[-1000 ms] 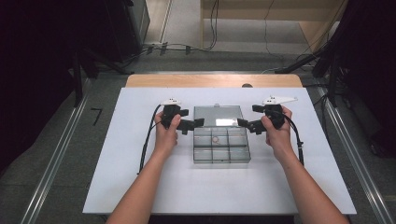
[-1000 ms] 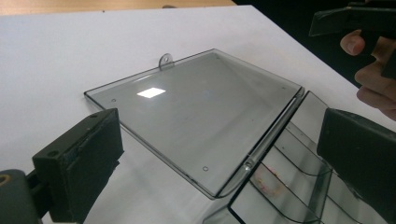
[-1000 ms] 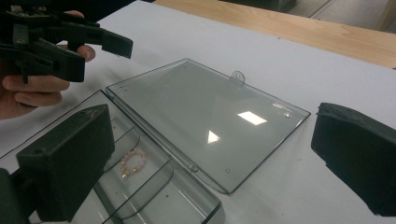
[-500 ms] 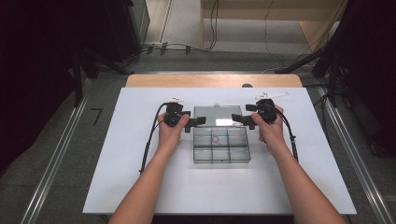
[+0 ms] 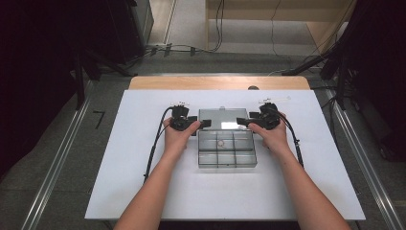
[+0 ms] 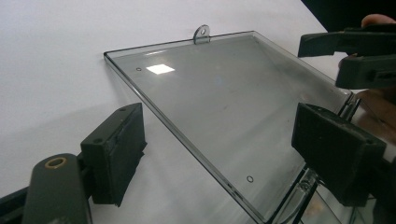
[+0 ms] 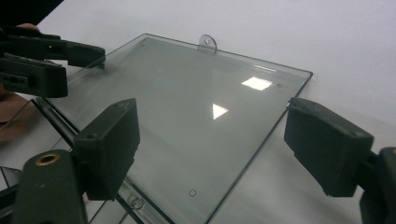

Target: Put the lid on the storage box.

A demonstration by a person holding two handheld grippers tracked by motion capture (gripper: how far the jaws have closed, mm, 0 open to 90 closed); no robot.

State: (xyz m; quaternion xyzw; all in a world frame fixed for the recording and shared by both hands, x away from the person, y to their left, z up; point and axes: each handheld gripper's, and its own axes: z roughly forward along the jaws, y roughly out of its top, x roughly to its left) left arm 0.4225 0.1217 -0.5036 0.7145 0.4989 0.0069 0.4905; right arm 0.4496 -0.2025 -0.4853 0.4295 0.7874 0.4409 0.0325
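A clear plastic compartment box point(image 5: 227, 152) sits mid-table with its lid point(image 5: 224, 119) swung back flat on the white board. My left gripper point(image 5: 203, 124) reaches in at the lid's left edge and my right gripper point(image 5: 242, 122) at its right edge. In the left gripper view the lid point(image 6: 219, 102) has its edge running between the jaws of my left gripper point(image 6: 224, 149). In the right gripper view the lid point(image 7: 187, 107) lies between the jaws of my right gripper point(image 7: 217, 140). Both pairs of jaws have just been closing, with gaps still at the pads.
The white board point(image 5: 143, 191) covers the table, with a wooden strip point(image 5: 215, 82) along its far edge. A small hanging tab point(image 6: 201, 33) sticks out from the lid's far edge. Cables trail from both grippers toward me. Metal rails run along the floor on both sides.
Both hands have moved inward to the lid's side edges, the right one also sinking. Both pairs of jaws stand narrower than before.
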